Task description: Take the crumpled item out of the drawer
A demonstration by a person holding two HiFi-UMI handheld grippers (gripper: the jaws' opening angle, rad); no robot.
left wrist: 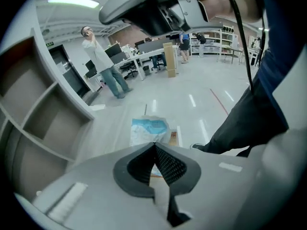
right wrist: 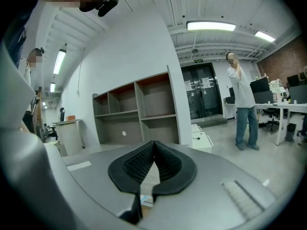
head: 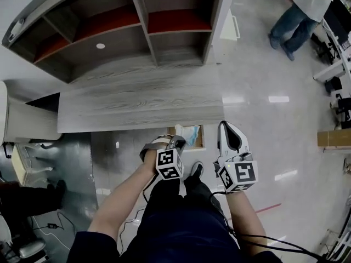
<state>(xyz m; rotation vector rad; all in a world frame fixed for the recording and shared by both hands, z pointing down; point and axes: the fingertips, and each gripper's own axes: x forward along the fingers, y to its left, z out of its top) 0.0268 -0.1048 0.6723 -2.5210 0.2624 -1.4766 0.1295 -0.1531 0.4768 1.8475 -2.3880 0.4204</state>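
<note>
The crumpled item (head: 189,133), a white and pale blue wrapper, lies in a small open wooden drawer (head: 201,137) under the front edge of the grey desk (head: 137,106). My left gripper (head: 176,142) hovers just in front of the drawer, its jaws shut with nothing between them. In the left gripper view the crumpled item (left wrist: 148,131) shows just beyond the closed fingertips (left wrist: 163,162), resting in the drawer (left wrist: 173,138). My right gripper (head: 226,126) is to the right of the drawer, off the desk's corner, also shut and empty. It faces the shelves (right wrist: 139,111).
A grey shelf unit (head: 148,32) with red-brown boards stands on the back of the desk. A person (head: 299,15) stands far right on the glossy floor. A cardboard box (head: 333,138) is at the right edge. A chair (head: 24,163) and cables are at the left.
</note>
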